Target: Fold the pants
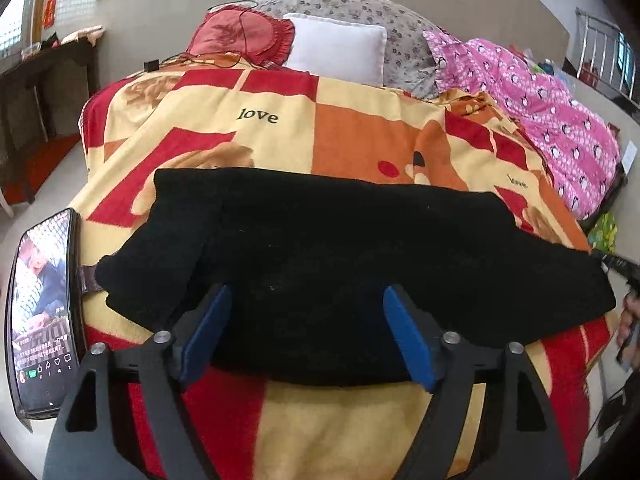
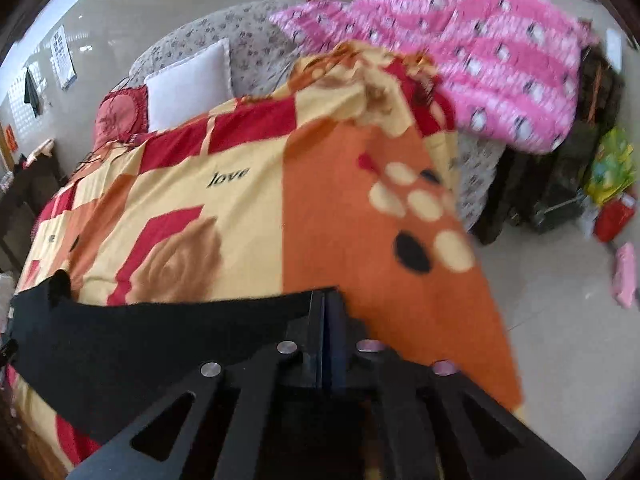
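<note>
The left gripper (image 1: 308, 332) was seen with its blue pads (image 1: 206, 332) spread wide over the near edge of the pants (image 1: 340, 248), with nothing pinched between them. The right gripper (image 2: 326, 336) was closed to a narrow slit at the pants' right end; black cloth reached its tips, but whether any was clamped could not be told, the view being blurred.

The pants were laid as a black band across the near part of the bed, on the blanket (image 1: 352, 140), their long side running along the near edge. They appeared already doubled.

For the step in hand, judged to be a release and re-grip ahead of the next fold, the open pads would best be set squarely over one corner of the band, and the cloth lifted by both ends together so that the layers were kept aligned. The fabric looked soft and thick, and slumping could be expected if only one layer were caught.

A phone (image 1: 44, 312) lay at the bed's left edge, its screen lit; its small text could not be read. Farther on, "love" (image 1: 258, 115) was printed on the blanket, twice in the left view.
</note>
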Motion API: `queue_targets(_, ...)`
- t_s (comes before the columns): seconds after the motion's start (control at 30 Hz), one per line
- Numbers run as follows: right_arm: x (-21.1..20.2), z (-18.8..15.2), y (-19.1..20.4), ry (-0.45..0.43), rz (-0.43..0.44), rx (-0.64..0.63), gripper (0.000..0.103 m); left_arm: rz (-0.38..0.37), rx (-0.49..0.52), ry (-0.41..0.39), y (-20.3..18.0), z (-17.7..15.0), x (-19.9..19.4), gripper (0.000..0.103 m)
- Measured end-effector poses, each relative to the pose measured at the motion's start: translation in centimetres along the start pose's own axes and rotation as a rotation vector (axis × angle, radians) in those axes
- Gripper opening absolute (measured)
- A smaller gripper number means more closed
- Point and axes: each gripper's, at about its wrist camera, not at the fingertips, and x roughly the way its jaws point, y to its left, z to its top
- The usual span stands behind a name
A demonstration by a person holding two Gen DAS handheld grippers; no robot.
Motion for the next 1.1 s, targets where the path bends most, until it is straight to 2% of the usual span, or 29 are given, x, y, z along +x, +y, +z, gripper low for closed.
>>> queue_targets(0.07,-2.6,-0.6,0.2,-0.056,0.037,0.006,0.011,-0.003,0.006,-0.008,-0.1,-0.2,0.1,0.082)
queue_targets(0.1,-3.4,-0.8,0.6,-0.064,0.049,-0.013,0.017,-0.003,0.007,-0.009,-0.2,-0.2,0.2,0.083)
queue_targets(0.13,-4.0,-1.2,1.1,-0.054,0.074,-0.039,0.020,-0.001,0.008,-0.010,-0.2,-0.2,0.3,0.084)
queue_targets(0.2,-3.3,-2.0,2.1,0.036,0.111,-0.076,0.023,0.006,0.013,-0.012,-0.5,-0.2,0.4,0.087)
queue_targets(0.27,-1.2,-2.5,2.4,0.102,0.094,-0.093,0.023,0.018,0.025,-0.010,-0.8,-0.2,0.5,0.088)
queue_targets(0.53,2.0,1.0,2.4,0.075,0.036,-0.042,0.020,0.038,0.047,-0.001,-1.1,-0.3,0.8,0.090)
queue_targets(0.6,0.6,1.1,3.0,0.042,-0.015,-0.034,0.027,0.032,0.042,-0.006,-1.0,-0.3,0.7,0.091)
queue_targets(0.67,-1.4,0.5,4.5,0.004,0.051,-0.061,0.027,0.034,0.044,-0.005,-1.1,-0.3,0.8,0.092)
queue_targets(0.73,-1.8,-0.6,6.7,0.036,0.105,-0.136,0.031,0.037,0.048,-0.002,-1.2,-0.2,1.0,0.094)
queue_targets(0.8,0.1,-1.6,7.9,0.103,0.091,-0.202,0.033,0.036,0.049,0.001,-1.3,-0.2,1.0,0.094)
queue_targets(0.9,1.6,-0.5,6.9,0.070,0.087,-0.153,0.034,0.034,0.051,0.007,-1.3,-0.1,1.0,0.094)
queue_targets(1.03,2.0,1.7,8.7,0.097,-0.039,-0.126,0.034,0.031,0.038,0.017,-1.2,0.4,0.9,0.094)
queue_targets(1.1,0.5,2.2,10.9,0.035,0.055,-0.116,0.035,0.010,0.011,0.006,-0.9,1.4,0.3,0.094)
